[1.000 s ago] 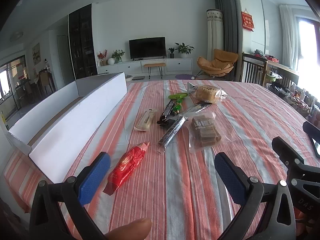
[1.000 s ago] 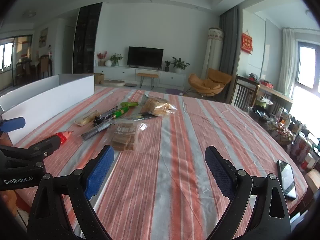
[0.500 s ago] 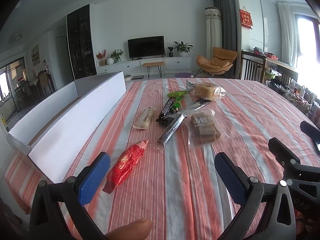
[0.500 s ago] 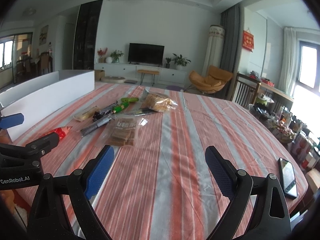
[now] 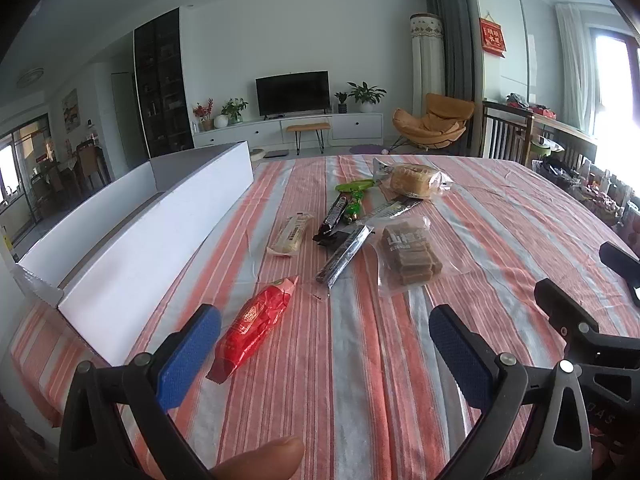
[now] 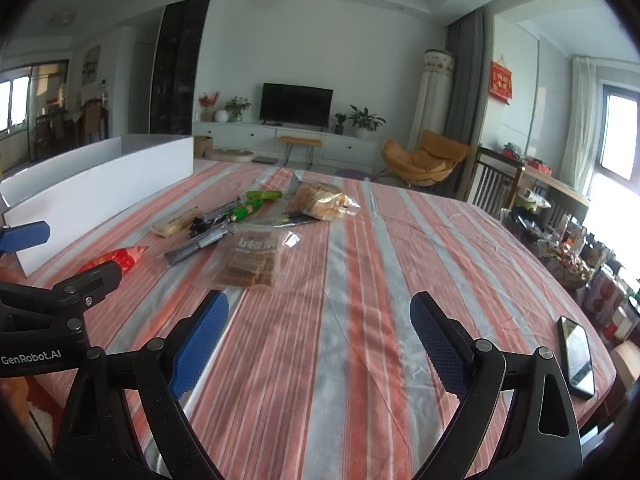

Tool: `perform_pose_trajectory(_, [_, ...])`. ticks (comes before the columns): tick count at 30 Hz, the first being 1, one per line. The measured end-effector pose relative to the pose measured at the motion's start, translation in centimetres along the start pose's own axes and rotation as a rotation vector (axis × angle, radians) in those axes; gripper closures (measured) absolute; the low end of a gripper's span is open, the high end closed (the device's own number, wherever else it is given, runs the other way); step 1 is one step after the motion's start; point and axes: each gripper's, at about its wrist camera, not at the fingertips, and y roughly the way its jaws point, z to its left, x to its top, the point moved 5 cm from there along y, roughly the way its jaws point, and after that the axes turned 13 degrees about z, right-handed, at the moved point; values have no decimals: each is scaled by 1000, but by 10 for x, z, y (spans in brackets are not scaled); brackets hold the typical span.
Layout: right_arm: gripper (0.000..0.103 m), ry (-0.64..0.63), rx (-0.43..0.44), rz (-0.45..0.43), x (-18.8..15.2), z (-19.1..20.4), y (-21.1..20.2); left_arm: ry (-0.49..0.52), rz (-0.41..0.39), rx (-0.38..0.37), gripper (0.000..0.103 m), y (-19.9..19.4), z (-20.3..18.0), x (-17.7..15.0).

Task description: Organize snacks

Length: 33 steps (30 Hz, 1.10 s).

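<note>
Several snack packs lie on the striped tablecloth [image 5: 360,360]. A red pack [image 5: 253,324] is nearest, just ahead of my left gripper [image 5: 324,354], which is open and holds nothing. Beyond it are a clear bag of brown bars [image 5: 408,258], a long dark stick pack [image 5: 344,254], a beige wafer pack [image 5: 291,234], a black bar [image 5: 335,212], green packs [image 5: 354,196] and a bread bag [image 5: 412,180]. My right gripper [image 6: 318,338] is open over bare cloth, the bag of brown bars [image 6: 250,260] ahead on its left. A long white box [image 5: 132,232] stands open at the left.
A black phone [image 6: 576,354] lies near the table's right edge. My left gripper's body [image 6: 52,308] shows at the left of the right wrist view. A fingertip [image 5: 260,460] sits at the bottom of the left view. Chairs and cluttered shelves stand past the right edge.
Both views have crept slightly; the snacks sit a little lower and closer in frame. Neither gripper has changed its opening and nothing on the table has moved.
</note>
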Motion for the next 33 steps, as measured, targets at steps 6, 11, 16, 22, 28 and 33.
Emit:
perform_pose_trajectory(6, [9,6,8,0,0,0,-1,-2,5,11,0,1,3,-2])
perform_pose_trajectory(11, [9,8,11,5,-1,0,0,-1,8,10,0,1,2,-2])
perform_pose_trajectory(16, [9,15,11,14,-1,-3,3,13,12,5,0,3,-2,-2])
perform_pose_trajectory(22, [9,13,14,31,-4,-4,7,10,21,2,0,6,-3,-3])
perform_pose_trajectory(28, [9,3,20,49,-7,-1,13,4,48,-2,0,13,-1,-5])
perform_pose_trajectory(33, [9,8,40,102,-11,-2,24,28,141,15,0,32,-5,-14])
